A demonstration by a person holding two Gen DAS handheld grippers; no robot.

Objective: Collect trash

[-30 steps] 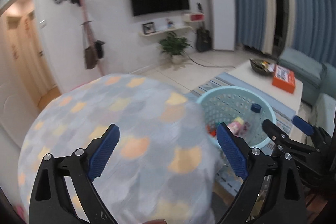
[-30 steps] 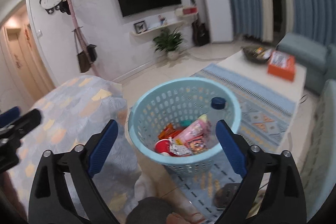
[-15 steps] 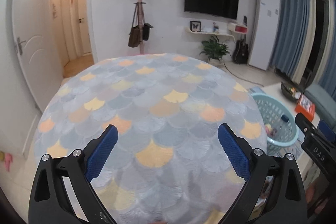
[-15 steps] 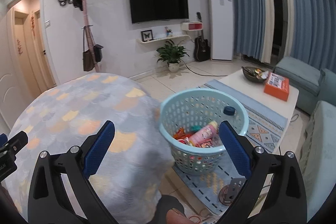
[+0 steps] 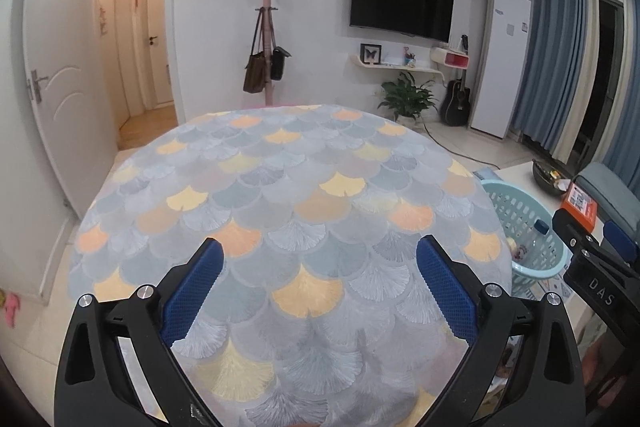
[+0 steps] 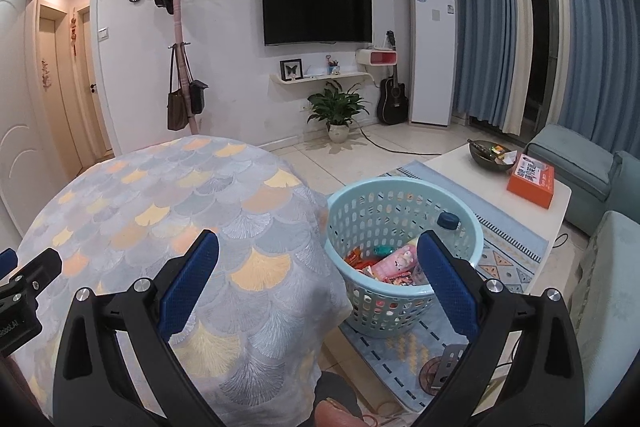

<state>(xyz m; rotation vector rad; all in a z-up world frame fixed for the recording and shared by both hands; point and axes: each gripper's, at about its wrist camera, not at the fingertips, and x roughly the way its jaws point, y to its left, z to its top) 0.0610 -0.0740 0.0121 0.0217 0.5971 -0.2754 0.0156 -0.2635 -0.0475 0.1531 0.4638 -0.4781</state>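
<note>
The left gripper [image 5: 320, 275] has its jaws spread wide and holds nothing; between its blue pads [image 5: 192, 293] lies only the round surface [image 5: 280, 187], covered in a grey, orange and yellow fan-pattern cloth. The right gripper [image 6: 318, 275] also has its jaws spread wide and empty, hanging over the cloth's edge. At 3 o'clock of the surface, just beside it on a patterned rug [image 6: 504, 259], stands a light-blue perforated laundry basket [image 6: 384, 203]. Inside it lies the collected trash: snack wrappers [image 6: 384, 267] in red, pink and green, and a clear bottle with a dark blue cap [image 6: 447, 221] leaning at the basket's 2 o'clock rim.
</note>
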